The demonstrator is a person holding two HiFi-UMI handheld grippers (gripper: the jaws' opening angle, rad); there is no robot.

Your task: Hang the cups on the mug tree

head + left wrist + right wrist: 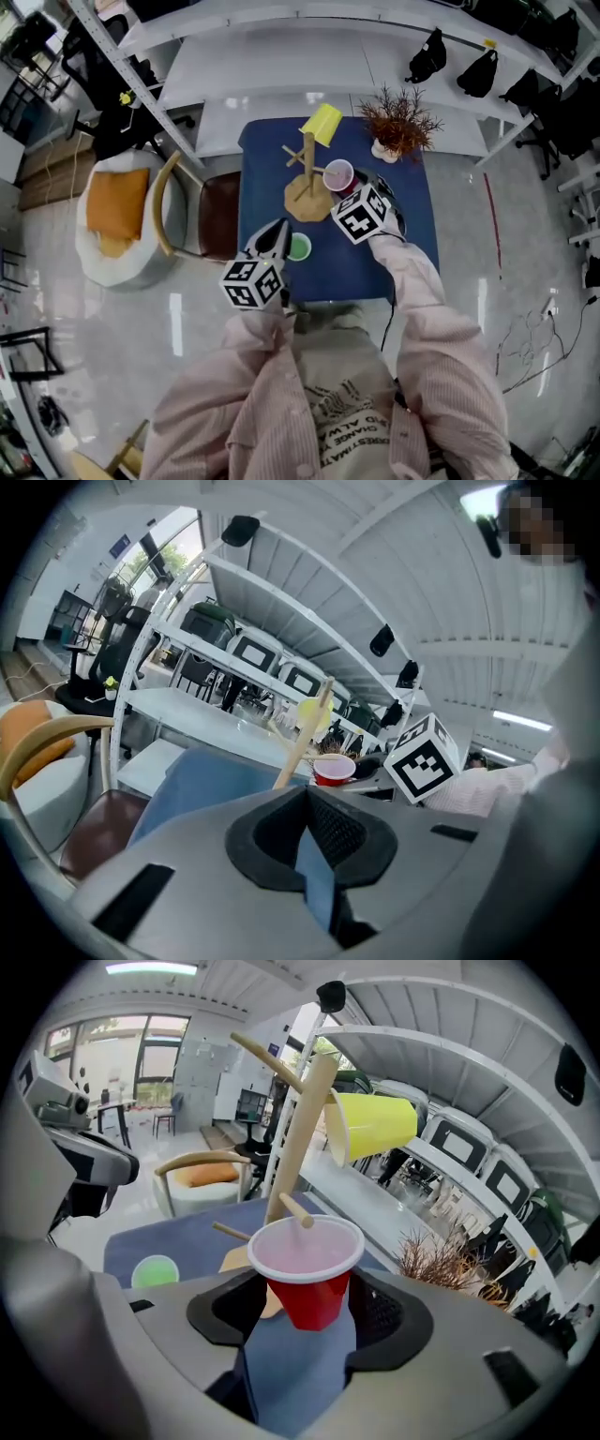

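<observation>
Red cup point(305, 1258) in right gripper point(307, 1309), pads clamped on its lower wall, mouth up, clear of blue cloth point(178, 1232). Just in front of wooden mug tree point(298, 1138), a short lower peg showing over the rim in right gripper view; contact with peg not clear. Yellow cup point(373, 1127) hung on an upper peg, lying sideways, mouth toward the trunk. Tree base on the cloth, mid-table. Green cup point(298, 247) upright on the cloth, near edge, just beside left gripper point(306, 803). Left fingers together, nothing between them. Dried plant point(401, 120) at far right corner of the cloth, apart from the tree.
</observation>
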